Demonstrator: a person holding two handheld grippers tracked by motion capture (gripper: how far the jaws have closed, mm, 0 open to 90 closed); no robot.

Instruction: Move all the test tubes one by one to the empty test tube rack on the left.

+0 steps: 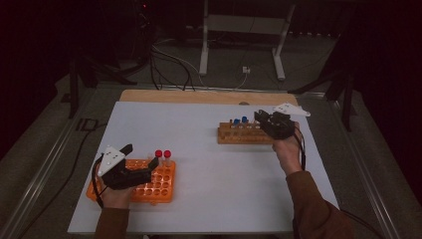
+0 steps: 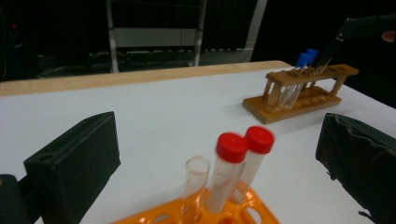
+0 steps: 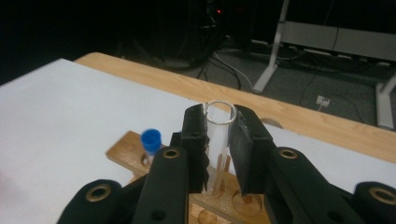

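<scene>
Right gripper view puts the thing in hand up close: an uncapped clear test tube (image 3: 219,140), standing upright in the wooden rack (image 3: 224,200), with the right gripper (image 3: 218,144) closed on it just below the glass rim. The two black pads press either side of the tube, so the jaws are narrow, set to the tube's width. A blue-capped tube (image 3: 151,142) sits in a hole beside it, near but apart.

From the high view, the wooden rack (image 1: 244,134) lies toward the far right of the white table (image 1: 209,169), and the right gripper (image 1: 263,121) comes at it from the rack's right end. If I read it right, the tube is either being lifted out or seated, and the way to do that well is to keep it moving straight along the hole's line, no tilt, with a light squeeze, since bare glass can slip or crack and the blue caps are close.

Over at the near left corner, the left gripper (image 1: 144,162) hangs over the orange rack (image 1: 154,186), its jaws spread wide and holding nothing. In the left gripper view two red-capped tubes (image 2: 240,163) and an open tube (image 2: 196,179) stand between those jaws, touching neither.
</scene>
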